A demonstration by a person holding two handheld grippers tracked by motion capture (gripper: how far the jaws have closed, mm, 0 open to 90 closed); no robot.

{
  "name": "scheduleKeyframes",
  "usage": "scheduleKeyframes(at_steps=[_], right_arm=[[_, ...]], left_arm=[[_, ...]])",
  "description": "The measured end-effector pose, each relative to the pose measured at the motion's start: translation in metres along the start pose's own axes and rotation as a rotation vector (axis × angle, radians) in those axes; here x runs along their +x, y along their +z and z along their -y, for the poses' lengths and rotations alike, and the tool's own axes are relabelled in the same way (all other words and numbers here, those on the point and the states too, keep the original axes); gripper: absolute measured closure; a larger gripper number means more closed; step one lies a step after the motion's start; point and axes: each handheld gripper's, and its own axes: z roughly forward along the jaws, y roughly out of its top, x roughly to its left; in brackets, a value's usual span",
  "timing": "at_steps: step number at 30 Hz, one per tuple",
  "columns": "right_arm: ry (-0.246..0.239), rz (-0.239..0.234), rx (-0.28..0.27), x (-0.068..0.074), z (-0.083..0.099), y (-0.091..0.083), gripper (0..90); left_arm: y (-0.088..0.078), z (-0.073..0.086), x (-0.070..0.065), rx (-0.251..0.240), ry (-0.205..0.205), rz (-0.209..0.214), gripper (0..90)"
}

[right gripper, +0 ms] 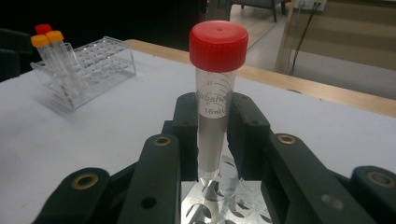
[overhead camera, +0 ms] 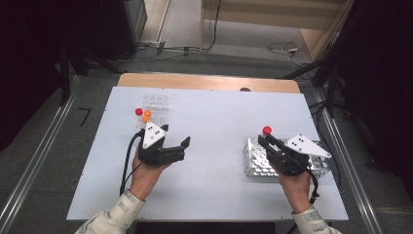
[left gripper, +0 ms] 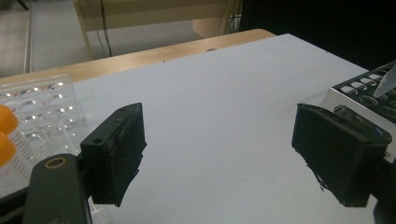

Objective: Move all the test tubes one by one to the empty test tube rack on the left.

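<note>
- Overhead, a person sits at a white table (overhead camera: 209,146), forearms coming in from the near edge, one two-jaw gripper in each hand.
- Right gripper (right gripper: 212,123): its black jaws are clamped on a clear tube with a red cap (right gripper: 215,93). The tube stands upright between the pads, its pointed tip just above the holes of a metal rack (right gripper: 224,205) below. In the high view this gripper (overhead camera: 269,140) sits over the metal rack (overhead camera: 255,161) on the right side of the table, the red cap (overhead camera: 267,130) at its tip.
- Left gripper (left gripper: 217,149): its jaws stand wide apart with nothing between them, just bare table. In the high view it (overhead camera: 178,141) hovers left of centre.
- A clear plastic rack (overhead camera: 156,105) stands near the far left of the table, just beyond the left gripper. It holds one red-capped tube (overhead camera: 139,111) and two orange-capped tubes (overhead camera: 147,115).
- The two racks are well apart.
</note>
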Motion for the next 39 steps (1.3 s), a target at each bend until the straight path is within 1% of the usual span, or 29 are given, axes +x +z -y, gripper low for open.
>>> scheduleKeyframes(at_steps=[6, 10, 17, 21, 25, 28, 32, 35, 36, 39], right_arm=[[-0.012, -0.034, -0.015, 0.009, -0.005, -0.002, 71.2], [-0.023, -0.077, -0.010, 0.022, -0.007, 0.003, 71.2], [-0.056, -0.157, 0.019, 0.050, -0.005, 0.021, 71.2], [-0.058, -0.199, 0.037, 0.061, -0.002, 0.032, 71.2], [-0.068, -0.225, 0.060, 0.072, 0.001, 0.042, 71.2], [-0.077, -0.237, 0.075, 0.078, 0.004, 0.050, 71.2], [-0.086, -0.260, 0.095, 0.086, 0.006, 0.061, 71.2], [-0.090, -0.271, 0.116, 0.093, 0.009, 0.068, 71.2], [-0.098, -0.277, 0.119, 0.095, 0.010, 0.070, 71.2], [-0.100, -0.291, 0.131, 0.102, 0.011, 0.075, 71.2]], left_arm=[[0.000, -0.001, -0.001, -0.001, -0.012, 0.010, 15.6], [-0.003, -0.003, -0.004, -0.012, -0.010, 0.024, 15.6], [-0.006, -0.004, -0.011, -0.023, -0.006, 0.054, 16.4], [-0.008, -0.006, -0.015, -0.032, 0.000, 0.071, 17.3], [-0.009, -0.006, -0.021, -0.037, 0.007, 0.091, 18.6], [-0.010, -0.006, -0.024, -0.040, 0.020, 0.107, 19.6], [-0.010, -0.006, -0.029, -0.044, 0.026, 0.139, 24.2], [-0.009, -0.005, -0.034, -0.043, 0.043, 0.171, 27.6], [-0.009, -0.005, -0.036, -0.042, 0.050, 0.183, 29.5], [-0.008, -0.004, -0.040, -0.035, 0.070, 0.210, 35.7]])
